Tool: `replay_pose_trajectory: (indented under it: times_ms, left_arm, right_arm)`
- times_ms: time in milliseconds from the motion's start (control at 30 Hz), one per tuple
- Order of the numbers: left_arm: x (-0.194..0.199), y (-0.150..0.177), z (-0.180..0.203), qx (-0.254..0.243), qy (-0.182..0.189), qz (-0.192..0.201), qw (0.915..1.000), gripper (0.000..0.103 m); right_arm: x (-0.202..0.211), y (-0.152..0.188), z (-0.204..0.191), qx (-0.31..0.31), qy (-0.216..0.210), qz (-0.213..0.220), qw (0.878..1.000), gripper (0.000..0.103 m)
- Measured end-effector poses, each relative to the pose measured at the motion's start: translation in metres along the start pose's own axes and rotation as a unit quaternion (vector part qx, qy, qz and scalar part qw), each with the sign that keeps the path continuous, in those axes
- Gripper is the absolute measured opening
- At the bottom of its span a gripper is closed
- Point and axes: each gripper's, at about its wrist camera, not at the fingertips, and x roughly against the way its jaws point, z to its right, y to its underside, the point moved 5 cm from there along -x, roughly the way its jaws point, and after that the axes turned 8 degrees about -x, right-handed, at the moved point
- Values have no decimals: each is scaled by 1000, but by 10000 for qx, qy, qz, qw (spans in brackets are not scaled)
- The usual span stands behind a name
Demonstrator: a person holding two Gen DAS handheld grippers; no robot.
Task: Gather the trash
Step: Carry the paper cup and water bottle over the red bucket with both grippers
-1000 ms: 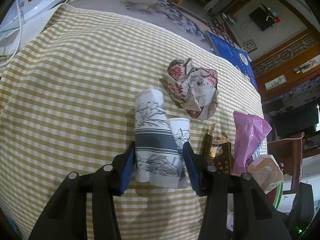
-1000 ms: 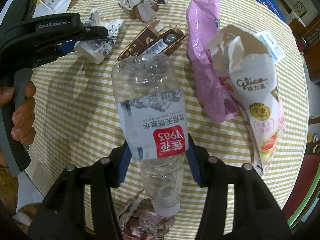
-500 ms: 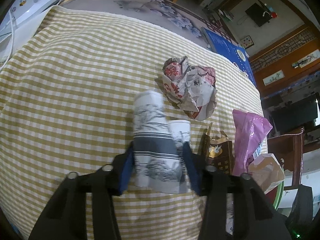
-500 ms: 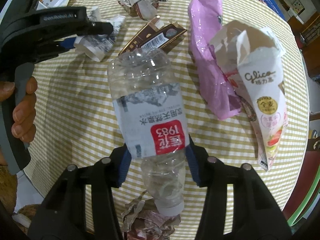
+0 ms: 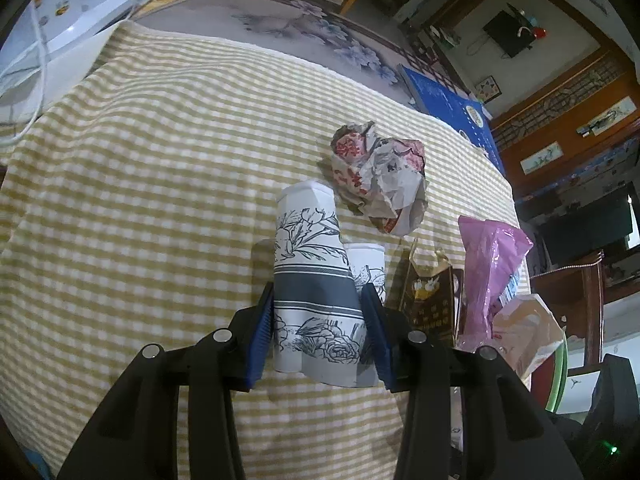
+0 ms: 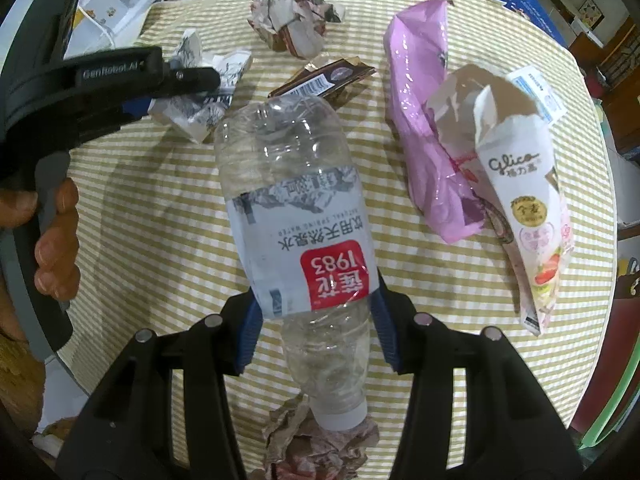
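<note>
A flattened white paper cup (image 5: 312,264) with grey flower print stands between the blue pads of my left gripper (image 5: 318,300), which is shut on it. A smaller matching cup (image 5: 366,258) leans just behind its right side. In the right wrist view the same cups (image 6: 200,116) sit in the left gripper (image 6: 176,88) at the upper left. My right gripper (image 6: 314,304) is shut on a crushed clear water bottle (image 6: 292,208) with a red and white label, cap end toward the camera.
On the yellow checked tablecloth (image 5: 160,160) lie a crumpled paper ball (image 5: 380,176), a brown carton (image 5: 430,296), a pink plastic bag (image 6: 424,140), a Glico wrapper (image 6: 520,200) and another crumpled paper (image 6: 320,444). A hand (image 6: 56,248) holds the left gripper. A white appliance (image 5: 60,32) stands far left.
The left jaws have narrowed until the pads press the paper cup. The right jaws have tightened slightly on the bottle. Neither hand has travelled noticeably.
</note>
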Motion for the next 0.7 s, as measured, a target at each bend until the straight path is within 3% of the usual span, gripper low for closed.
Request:
replay_pose_trajectory:
  times_ms: [367, 533, 700]
  left_arm:
    - [33, 33, -2, 76, 43, 71, 9999, 40]
    - [68, 37, 31, -383, 53, 423, 9984, 40]
    - [96, 38, 81, -1073, 108, 717, 9916, 40]
  right_arm:
    - [33, 20, 10, -378, -289, 399, 9981, 48]
    - [68, 30, 21, -715, -404, 937, 9922, 48]
    - [116, 47, 44, -989, -236, 1620, 9815, 48]
